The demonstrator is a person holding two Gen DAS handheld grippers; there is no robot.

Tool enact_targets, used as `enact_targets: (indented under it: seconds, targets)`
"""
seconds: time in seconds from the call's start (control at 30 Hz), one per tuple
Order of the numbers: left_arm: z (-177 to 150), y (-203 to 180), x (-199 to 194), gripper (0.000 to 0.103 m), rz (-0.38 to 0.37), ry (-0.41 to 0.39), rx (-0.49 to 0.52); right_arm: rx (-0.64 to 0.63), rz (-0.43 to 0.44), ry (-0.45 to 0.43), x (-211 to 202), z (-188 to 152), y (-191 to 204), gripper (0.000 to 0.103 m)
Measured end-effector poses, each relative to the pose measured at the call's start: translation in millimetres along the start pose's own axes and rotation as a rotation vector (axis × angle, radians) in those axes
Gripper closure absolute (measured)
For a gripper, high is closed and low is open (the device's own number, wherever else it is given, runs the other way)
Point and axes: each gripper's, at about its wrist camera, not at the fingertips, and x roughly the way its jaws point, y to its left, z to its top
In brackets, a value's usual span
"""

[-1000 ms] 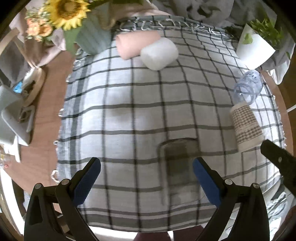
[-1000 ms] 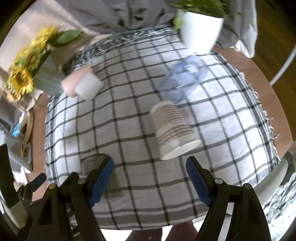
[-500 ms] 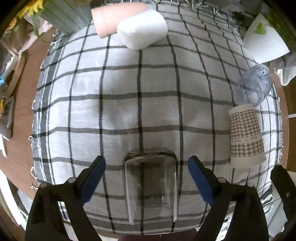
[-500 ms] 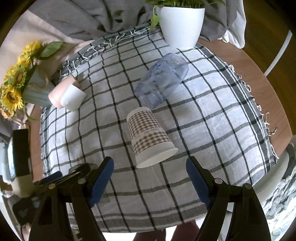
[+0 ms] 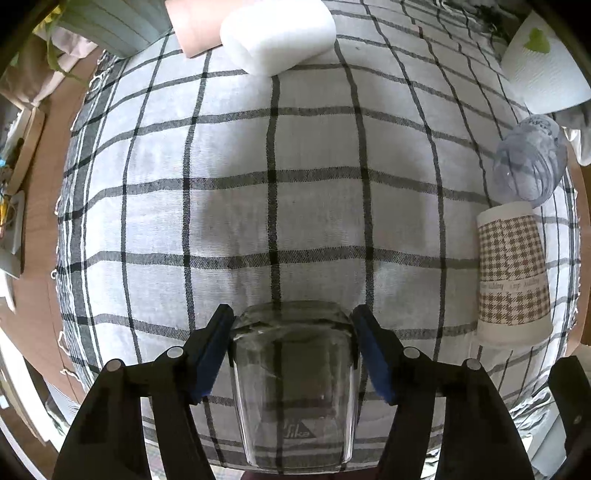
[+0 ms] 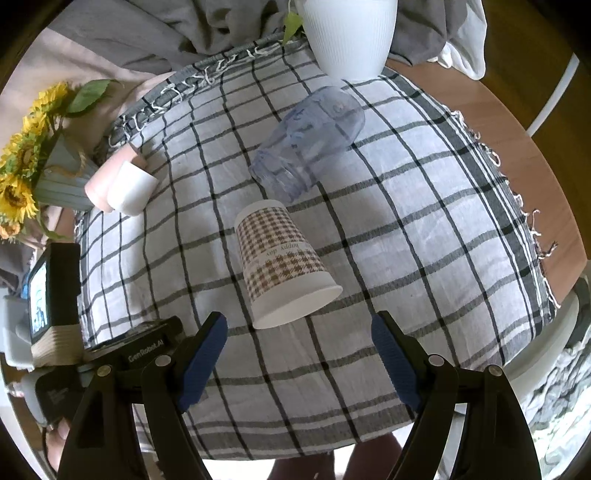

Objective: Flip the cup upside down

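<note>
A clear glass cup (image 5: 293,384) sits between the blue pads of my left gripper (image 5: 291,332), which is shut on it near the front edge of the checked cloth (image 5: 277,184). A paper cup with a brown houndstooth pattern (image 6: 282,262) stands rim-down on the cloth; it also shows in the left wrist view (image 5: 511,273). My right gripper (image 6: 299,354) is open and empty just in front of the paper cup. The left gripper's body (image 6: 122,350) shows at the left of the right wrist view.
A clear bluish plastic cup (image 6: 308,142) lies on its side behind the paper cup. A white cup (image 6: 131,188) and a pink cup (image 6: 98,184) lie at the far left. A white plant pot (image 6: 347,33) and a sunflower vase (image 6: 55,177) stand at the back.
My left gripper has moved forward around the glass cup and closed on it. My right gripper has drawn a little closer to the paper cup and stays open.
</note>
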Motion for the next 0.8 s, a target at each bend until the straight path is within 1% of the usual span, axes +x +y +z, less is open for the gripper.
enact_targets:
  seconds: [0.2, 0.3, 0.4, 0.47, 0.63, 0.8]
  targets:
    - [0, 4, -15, 0.038, -0.011, -0.052, -0.019, -0.006, 0.016, -0.014, -7, -1, 2, 0.023]
    - [-4, 6, -28, 0.038, -0.025, -0.094, -0.027, -0.018, 0.025, -0.025, -12, -1, 3, 0.023]
    - [-9, 8, -40, 0.038, -0.046, -0.154, -0.027, -0.028, 0.032, -0.038, -17, -1, 4, 0.023]
    - [-14, 9, -45, 0.038, -0.056, -0.188, -0.031, -0.038, 0.031, -0.048, -20, -2, 5, 0.023]
    - [-39, 7, -53, 0.038, -0.064, -0.268, -0.035, -0.079, 0.016, -0.056, -22, -6, 4, 0.023]
    - [-58, 6, -54, 0.038, -0.056, -0.317, -0.043, -0.1, 0.003, -0.054, -20, -13, -1, 0.023]
